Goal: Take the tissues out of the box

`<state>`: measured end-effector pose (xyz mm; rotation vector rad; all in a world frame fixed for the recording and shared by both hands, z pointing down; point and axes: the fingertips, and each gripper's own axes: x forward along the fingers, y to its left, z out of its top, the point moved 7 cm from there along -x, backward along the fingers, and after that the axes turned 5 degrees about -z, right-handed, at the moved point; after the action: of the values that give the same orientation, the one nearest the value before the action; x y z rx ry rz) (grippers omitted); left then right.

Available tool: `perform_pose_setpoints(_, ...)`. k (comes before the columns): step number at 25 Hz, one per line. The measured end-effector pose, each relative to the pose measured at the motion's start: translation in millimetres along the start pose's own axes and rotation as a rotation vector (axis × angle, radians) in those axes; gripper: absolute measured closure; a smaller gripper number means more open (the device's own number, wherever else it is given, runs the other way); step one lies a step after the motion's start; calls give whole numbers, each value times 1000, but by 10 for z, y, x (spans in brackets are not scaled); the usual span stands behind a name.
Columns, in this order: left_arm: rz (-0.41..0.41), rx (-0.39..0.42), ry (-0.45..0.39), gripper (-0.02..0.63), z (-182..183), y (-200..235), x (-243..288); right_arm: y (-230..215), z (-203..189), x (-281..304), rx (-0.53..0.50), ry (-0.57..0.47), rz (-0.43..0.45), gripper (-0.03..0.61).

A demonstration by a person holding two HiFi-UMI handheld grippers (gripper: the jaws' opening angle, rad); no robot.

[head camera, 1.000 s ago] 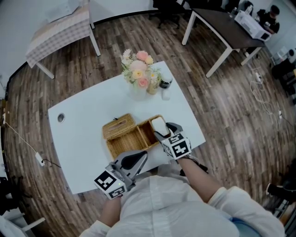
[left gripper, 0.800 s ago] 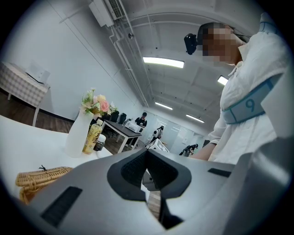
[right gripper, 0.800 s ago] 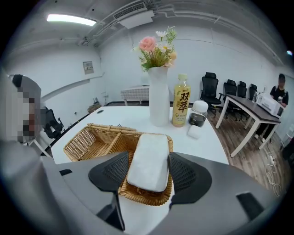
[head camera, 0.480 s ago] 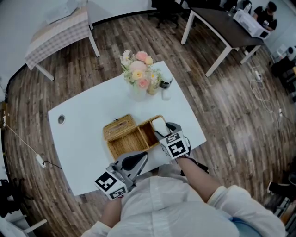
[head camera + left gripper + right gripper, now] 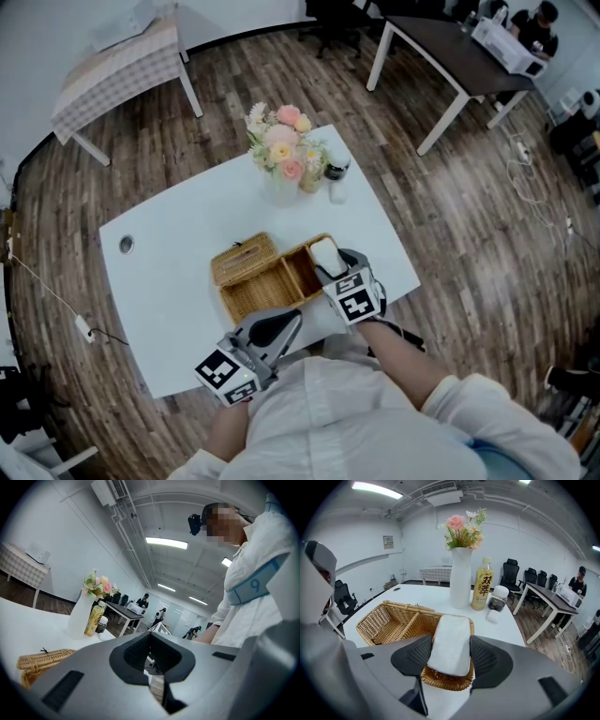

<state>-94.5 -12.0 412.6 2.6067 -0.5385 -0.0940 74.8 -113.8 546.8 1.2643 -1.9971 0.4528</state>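
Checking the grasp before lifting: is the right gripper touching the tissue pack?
Touching. In the right gripper view the right gripper presses both sides of the tissue pack, with no gap.

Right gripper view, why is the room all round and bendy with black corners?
Right gripper view: a wide-angle lens bends the room into a circle, yet the tissues look sharp. Left gripper view: same bend, ceiling lights glare. Head view: floor curves gently.

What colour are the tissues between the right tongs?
The tissues are white, best seen in the right gripper view.
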Motion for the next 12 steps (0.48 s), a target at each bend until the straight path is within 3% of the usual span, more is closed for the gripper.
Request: perform_pose_setpoints(12, 7, -10, -2, 612, -55, 27, -10, -25, -6, 4, 19, 16, -2, 334)
